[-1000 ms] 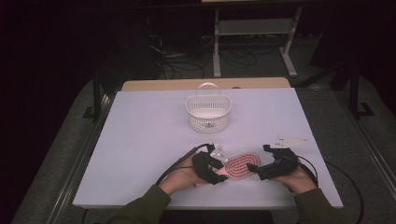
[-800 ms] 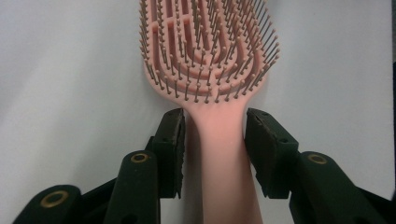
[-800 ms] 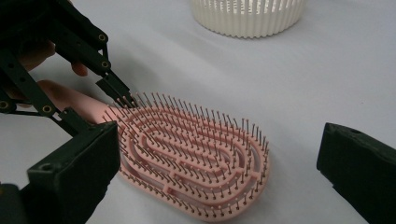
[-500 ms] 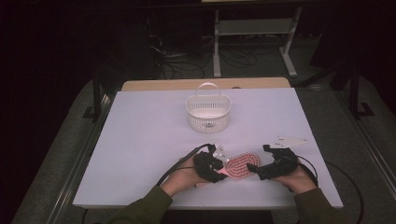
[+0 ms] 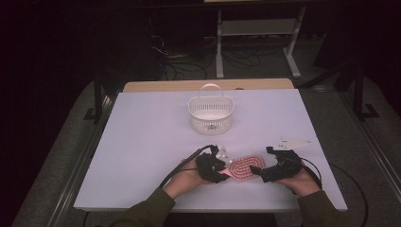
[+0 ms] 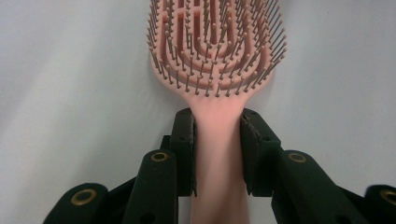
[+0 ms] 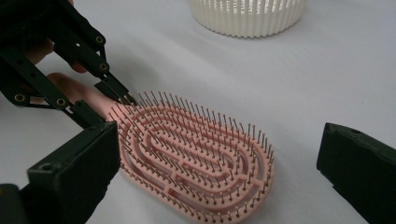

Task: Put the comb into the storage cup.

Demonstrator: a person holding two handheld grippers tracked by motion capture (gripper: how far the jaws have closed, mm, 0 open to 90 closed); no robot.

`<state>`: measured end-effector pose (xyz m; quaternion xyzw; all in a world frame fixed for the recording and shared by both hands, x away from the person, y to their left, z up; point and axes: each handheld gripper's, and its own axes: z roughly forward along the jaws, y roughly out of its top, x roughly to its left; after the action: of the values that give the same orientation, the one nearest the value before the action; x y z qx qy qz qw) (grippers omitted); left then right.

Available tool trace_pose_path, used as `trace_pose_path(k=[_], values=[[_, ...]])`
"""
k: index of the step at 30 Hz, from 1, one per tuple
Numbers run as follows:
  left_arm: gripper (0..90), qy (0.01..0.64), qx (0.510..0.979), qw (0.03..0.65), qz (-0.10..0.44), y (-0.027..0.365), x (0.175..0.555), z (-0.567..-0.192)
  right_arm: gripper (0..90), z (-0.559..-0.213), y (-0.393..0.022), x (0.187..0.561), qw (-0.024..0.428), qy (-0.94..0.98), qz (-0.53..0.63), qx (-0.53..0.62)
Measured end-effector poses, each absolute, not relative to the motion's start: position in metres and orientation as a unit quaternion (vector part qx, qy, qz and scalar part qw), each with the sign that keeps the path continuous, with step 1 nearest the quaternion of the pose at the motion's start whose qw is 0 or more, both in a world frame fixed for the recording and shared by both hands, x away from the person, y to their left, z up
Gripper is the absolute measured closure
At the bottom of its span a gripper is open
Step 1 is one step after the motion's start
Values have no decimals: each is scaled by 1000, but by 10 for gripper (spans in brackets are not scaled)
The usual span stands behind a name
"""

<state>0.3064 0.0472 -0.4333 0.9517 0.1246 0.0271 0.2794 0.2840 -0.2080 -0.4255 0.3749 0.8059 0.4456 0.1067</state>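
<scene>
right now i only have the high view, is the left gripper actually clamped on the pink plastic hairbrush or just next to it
Observer: Clamped. In the left gripper view the left gripper has both pads pressed on the handle of the pink plastic hairbrush; its jaws have just been closing.
Operator: which way up is it
Observer: Bristles up, lying flat on the white table.
Operator: and the right gripper, touching it
Observer: No. In the right gripper view the right gripper is open, one jaw on either side of the brush head, both clear of it.
Operator: anything in the white slatted plastic basket
Observer: Its inside isn't visible close up; the basket shows just its lower wall there.
</scene>
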Motion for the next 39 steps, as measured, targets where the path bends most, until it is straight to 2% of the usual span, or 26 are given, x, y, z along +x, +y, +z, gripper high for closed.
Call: trace_pose_path(k=[21,39], values=[[705,137,946,292,19,53,309,-433,0,-425,-209,284,107,804,447,377],[705,166,930,329,12,80,321,-423,0,-425,-210,284,107,801,451,378]])
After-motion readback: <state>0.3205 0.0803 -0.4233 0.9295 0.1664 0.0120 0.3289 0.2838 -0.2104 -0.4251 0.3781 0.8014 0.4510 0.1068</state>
